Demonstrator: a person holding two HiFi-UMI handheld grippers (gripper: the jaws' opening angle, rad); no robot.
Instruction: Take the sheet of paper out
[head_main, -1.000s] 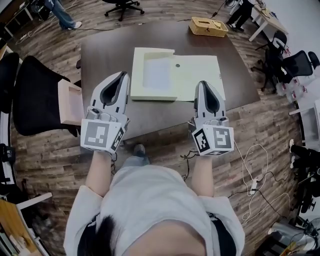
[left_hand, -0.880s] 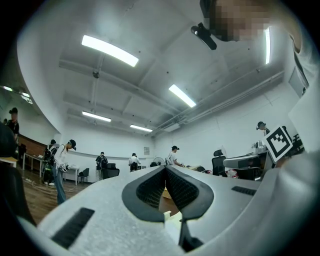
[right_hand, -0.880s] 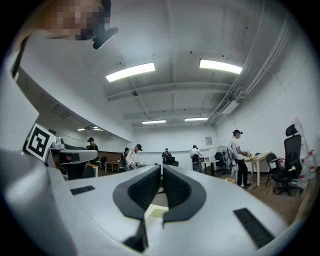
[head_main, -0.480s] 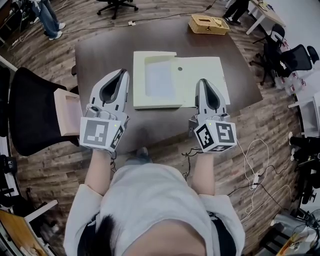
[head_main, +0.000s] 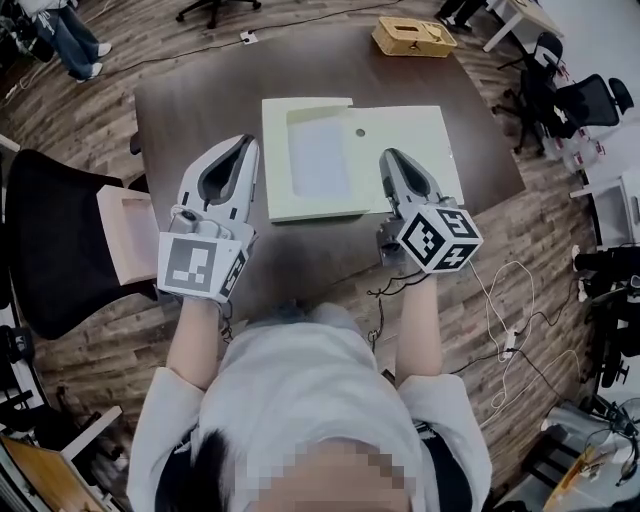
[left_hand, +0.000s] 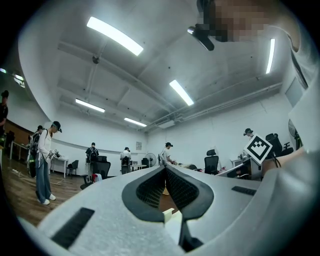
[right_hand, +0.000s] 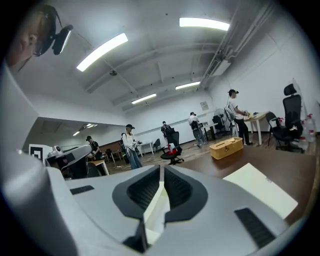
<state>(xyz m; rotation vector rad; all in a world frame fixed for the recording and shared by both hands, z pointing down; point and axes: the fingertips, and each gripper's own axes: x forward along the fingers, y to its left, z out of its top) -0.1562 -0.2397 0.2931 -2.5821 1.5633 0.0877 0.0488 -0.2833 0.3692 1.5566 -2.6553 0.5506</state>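
Cream folder (head_main: 425, 135) | sheet (head_main: 320, 155) in folder's left half, long axis away from me | my right gripper (head_main: 389, 156) over folder's right half, nearer I judge | left gripper (head_main: 245, 144) off folder's left edge | both closed, empty

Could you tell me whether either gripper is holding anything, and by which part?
Nothing is held: the left gripper and right gripper are shut, empty.

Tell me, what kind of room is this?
Most likely a big shared office or workshop. There are swivel office chairs around, long strip lights on the ceiling, and people standing at white desks across the wooden floor.
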